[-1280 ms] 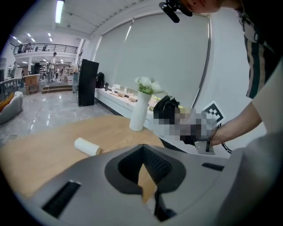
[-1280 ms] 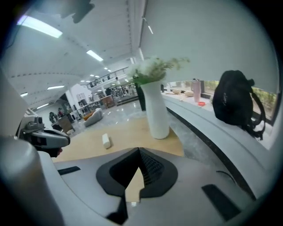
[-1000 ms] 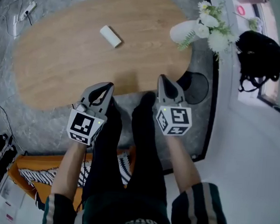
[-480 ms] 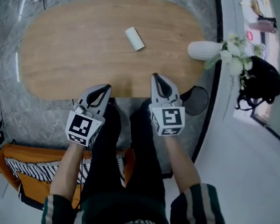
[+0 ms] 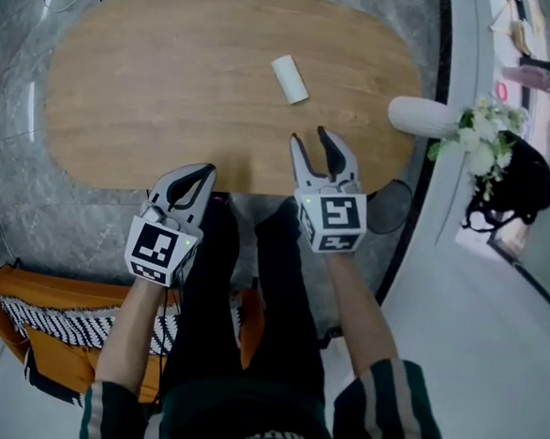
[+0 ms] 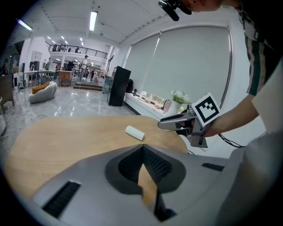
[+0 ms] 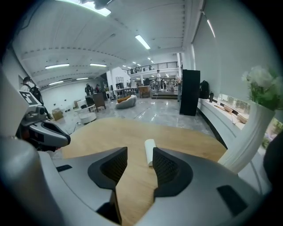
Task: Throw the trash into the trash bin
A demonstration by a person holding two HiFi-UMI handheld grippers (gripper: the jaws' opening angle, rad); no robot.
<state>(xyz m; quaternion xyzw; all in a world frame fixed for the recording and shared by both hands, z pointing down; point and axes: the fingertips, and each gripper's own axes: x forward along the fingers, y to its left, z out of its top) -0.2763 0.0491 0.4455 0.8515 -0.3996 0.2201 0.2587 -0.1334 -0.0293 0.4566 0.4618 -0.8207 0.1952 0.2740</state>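
White roll (image 5: 289, 79) lies beyond the right gripper (image 5: 311, 141), its empty jaws just opening, left gripper (image 5: 201, 173) closed; a glancing touch could roll it off the worktop (image 5: 153, 83).

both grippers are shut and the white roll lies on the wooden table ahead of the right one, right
Not quite: only the left gripper is shut. The right gripper view shows the right gripper open, its jaws having just opened, nothing between them. The white roll does lie on the wooden table ahead of it.
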